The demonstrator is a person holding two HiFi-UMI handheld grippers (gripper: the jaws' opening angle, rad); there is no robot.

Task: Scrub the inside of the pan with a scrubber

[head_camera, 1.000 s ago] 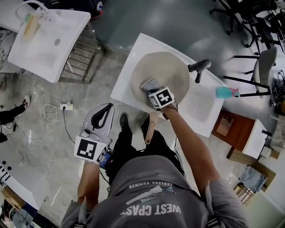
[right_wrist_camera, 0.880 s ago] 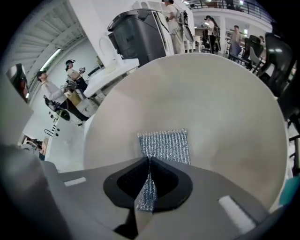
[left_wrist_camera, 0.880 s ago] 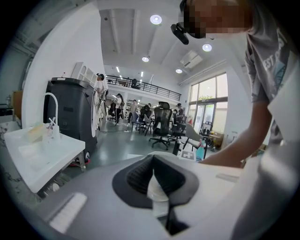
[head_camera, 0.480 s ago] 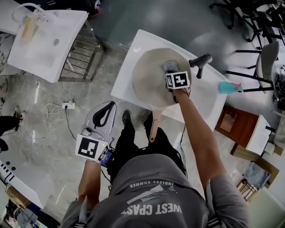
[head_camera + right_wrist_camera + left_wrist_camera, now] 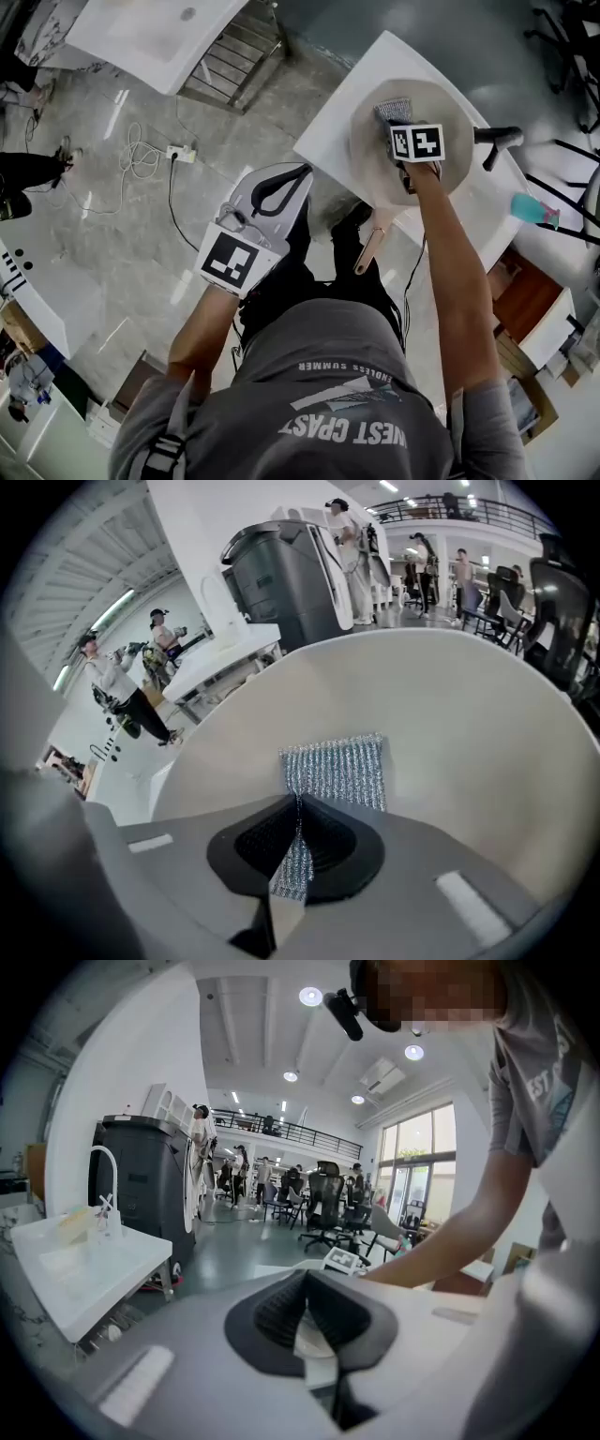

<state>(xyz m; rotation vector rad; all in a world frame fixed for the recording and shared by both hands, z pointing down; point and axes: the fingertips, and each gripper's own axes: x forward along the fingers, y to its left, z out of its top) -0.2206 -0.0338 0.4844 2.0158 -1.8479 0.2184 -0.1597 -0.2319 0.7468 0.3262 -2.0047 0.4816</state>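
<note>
Clamping scrubber (image 5: 336, 769) in right hand-held gripper (image 5: 298, 834), pressed on inner wall of pan (image 5: 469, 733); holding left hand-held gripper (image 5: 306, 1321) clenched, empty, apart from worktop (image 5: 330, 129).

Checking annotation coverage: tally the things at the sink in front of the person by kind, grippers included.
Pan: 1
Scrubber: 1
Faucet: 1
Teal bottle: 1
Grippers: 2, the left gripper and the right gripper
Total: 6

Grey marbled floor (image 5: 103, 239) — office chairs (image 5: 325, 1200) (black)
</note>
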